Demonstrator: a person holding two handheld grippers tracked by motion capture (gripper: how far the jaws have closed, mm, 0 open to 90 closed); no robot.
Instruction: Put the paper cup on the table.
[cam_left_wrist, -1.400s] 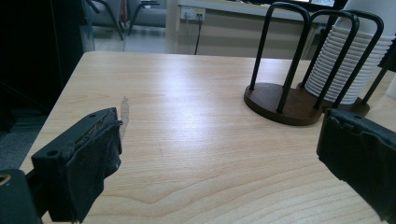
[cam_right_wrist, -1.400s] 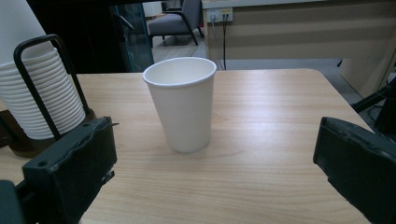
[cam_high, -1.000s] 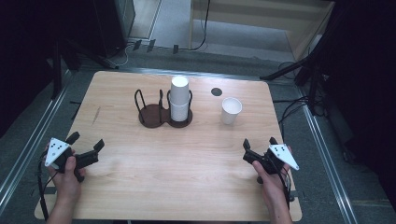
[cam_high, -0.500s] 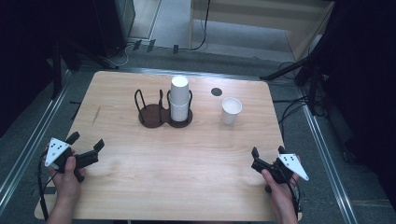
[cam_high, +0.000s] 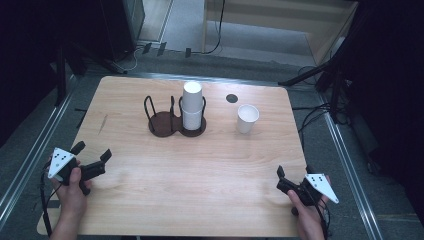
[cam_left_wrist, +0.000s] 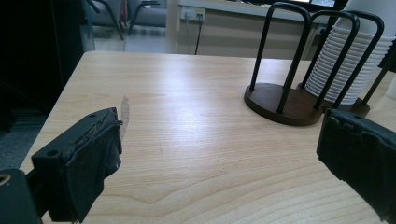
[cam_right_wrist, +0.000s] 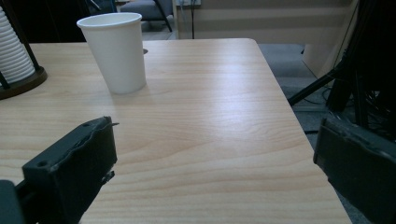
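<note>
My table (cam_high: 150, 200) is bare wood near me, with everything standing toward its far edge. The cup rack (cam_high: 167, 120) sits at about 12 o'clock from centre, its right ring holding a tall stack of cups (cam_high: 192, 107) and its left ring vacant. One loose paper cup (cam_high: 247, 118) stands upright at roughly 1 o'clock, well apart from the rack and near a small dark hole (cam_high: 231, 98) in the table.

My left tongs (cam_high: 92, 161) hover at 8 o'clock with their jaws spread wide, holding nothing. My right tongs (cam_high: 294, 174) hover at 4 o'clock, likewise wide and holding nothing. From the right tongs the loose cup lies well off, at about 11 o'clock.

I judge the risk to be the cup itself: it is light and thin-walled, so a jaw nudging its side could tip it, and squeezing hard could crush it.
</note>
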